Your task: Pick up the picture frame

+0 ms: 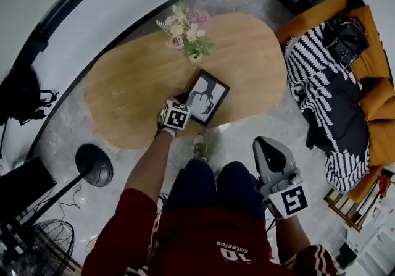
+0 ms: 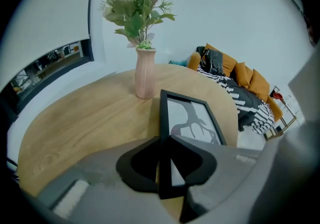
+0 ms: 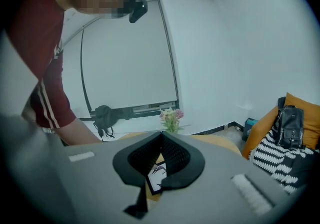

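Observation:
A black picture frame (image 1: 208, 97) holding a dark tree-like print on white sits at the near edge of the oval wooden table (image 1: 129, 86). My left gripper (image 1: 184, 102) is shut on the frame's near left rim, with the thin black edge pinched between the pads. In the left gripper view the frame (image 2: 192, 118) runs away from the left gripper (image 2: 164, 164) and looks tilted, its gripped side raised. My right gripper (image 1: 268, 146) hangs off the table over the floor by the person's knee. The right gripper (image 3: 161, 137) is shut on nothing, and the frame (image 3: 157, 177) shows below its pads.
A pink vase of flowers (image 1: 192, 52) stands on the table just beyond the frame, vase (image 2: 145, 73) close ahead. An orange sofa (image 1: 373, 92) with a striped blanket (image 1: 318, 80) and a black bag (image 1: 345, 39) is at right. A lamp base (image 1: 94, 165) stands on the floor at left.

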`<action>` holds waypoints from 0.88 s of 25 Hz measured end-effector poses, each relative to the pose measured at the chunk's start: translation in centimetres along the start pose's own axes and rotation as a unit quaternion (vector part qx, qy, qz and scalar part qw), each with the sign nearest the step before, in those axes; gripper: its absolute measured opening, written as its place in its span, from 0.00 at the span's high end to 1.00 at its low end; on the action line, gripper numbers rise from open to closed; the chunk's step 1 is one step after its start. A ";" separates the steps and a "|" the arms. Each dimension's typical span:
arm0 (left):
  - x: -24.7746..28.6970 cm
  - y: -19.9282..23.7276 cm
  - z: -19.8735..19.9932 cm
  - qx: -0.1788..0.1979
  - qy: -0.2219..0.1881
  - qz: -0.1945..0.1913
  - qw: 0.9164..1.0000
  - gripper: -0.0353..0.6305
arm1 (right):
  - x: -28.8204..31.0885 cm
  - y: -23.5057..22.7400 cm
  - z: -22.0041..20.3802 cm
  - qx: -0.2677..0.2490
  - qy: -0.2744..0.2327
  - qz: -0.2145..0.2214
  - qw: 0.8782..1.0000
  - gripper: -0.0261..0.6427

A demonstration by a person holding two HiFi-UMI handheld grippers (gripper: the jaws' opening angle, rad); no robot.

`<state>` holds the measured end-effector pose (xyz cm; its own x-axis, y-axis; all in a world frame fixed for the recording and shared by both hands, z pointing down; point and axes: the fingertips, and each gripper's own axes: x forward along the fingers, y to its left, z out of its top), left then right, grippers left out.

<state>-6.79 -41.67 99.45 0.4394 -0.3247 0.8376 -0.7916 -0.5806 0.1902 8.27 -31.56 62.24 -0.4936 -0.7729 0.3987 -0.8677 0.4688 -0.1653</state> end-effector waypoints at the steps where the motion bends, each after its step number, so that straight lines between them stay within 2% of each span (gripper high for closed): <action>1: -0.6 0.1 0.4 -0.004 -0.005 0.003 1.000 0.84 | -0.2 0.2 0.3 0.002 0.001 0.000 1.000 0.97; 11: -11.1 -0.2 3.3 -0.033 -0.035 0.020 0.999 0.84 | -3.1 3.1 5.8 0.005 0.003 0.012 1.000 0.97; 17: -18.1 -0.4 4.7 -0.057 -0.086 0.029 0.994 0.84 | -4.8 5.4 8.3 -0.008 -0.013 0.021 1.000 0.97; 22: -24.9 -1.8 5.9 -0.055 -0.137 0.044 0.988 0.84 | -7.5 7.9 10.2 -0.030 -0.030 0.039 0.998 0.97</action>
<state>-13.78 -36.97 75.23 0.4536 -0.5683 0.6865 -0.8662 -0.4622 0.1898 4.47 -26.44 48.71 -0.5637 -0.7562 0.3324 -0.8223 0.5516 -0.1396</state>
